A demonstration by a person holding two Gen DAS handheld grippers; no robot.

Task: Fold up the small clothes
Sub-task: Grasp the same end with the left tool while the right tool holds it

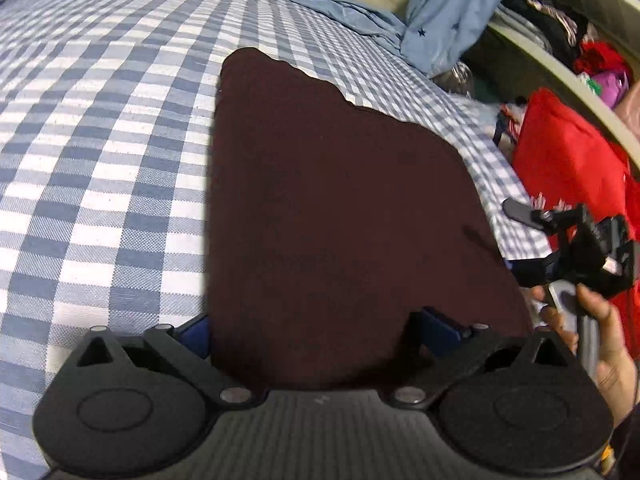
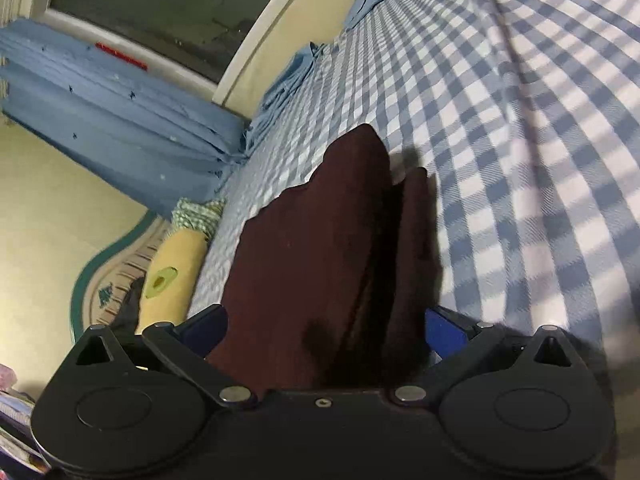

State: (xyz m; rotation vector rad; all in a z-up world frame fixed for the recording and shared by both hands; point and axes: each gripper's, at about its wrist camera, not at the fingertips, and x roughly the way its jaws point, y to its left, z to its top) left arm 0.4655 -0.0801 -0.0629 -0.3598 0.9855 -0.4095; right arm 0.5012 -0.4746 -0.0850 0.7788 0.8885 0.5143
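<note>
A dark maroon cloth (image 1: 328,200) lies flat on the blue-and-white checked bed (image 1: 100,160). Its near edge runs in between the wide-apart fingers of my left gripper (image 1: 320,328), which is open. At the cloth's right edge a hand (image 1: 600,328) holds my right gripper (image 1: 520,240), whose fingers also stand apart. In the right wrist view the same cloth (image 2: 320,248) shows doubled, one layer raised over another with a dark gap between. It reaches in between the blue pads (image 2: 444,326) of my open right gripper (image 2: 324,320). How the cloth sits against the pads is hidden.
A red bag (image 1: 568,160) and a cluttered shelf (image 1: 580,40) stand off the bed's right side. Light blue fabric (image 1: 452,12) hangs at the far corner. The right wrist view shows a blue curtain (image 2: 120,120), a yellow bolster (image 2: 172,272) and a rug (image 2: 108,280).
</note>
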